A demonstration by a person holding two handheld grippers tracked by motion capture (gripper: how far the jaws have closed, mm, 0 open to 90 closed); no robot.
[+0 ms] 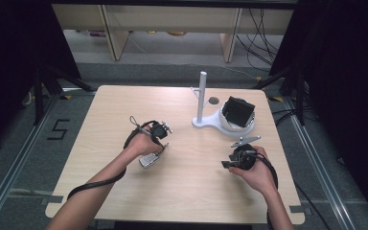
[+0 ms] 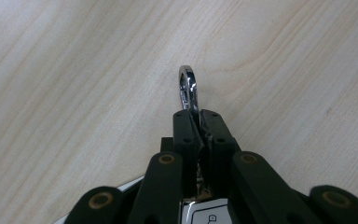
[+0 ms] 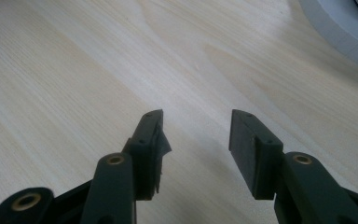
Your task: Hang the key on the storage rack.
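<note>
We see the left claw pinching the shiny key ring tight; the right claw waits wide; next we lift toward the white stand.

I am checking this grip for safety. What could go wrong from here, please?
1. The left gripper pinches only the thin edge of the shiny metal ring, so the ring might slip or twist out when lifted.
2. The car key lies on the table below that ring; it may swing once raised.
3. The right gripper is open and holds nothing, so it gives no support.
</note>
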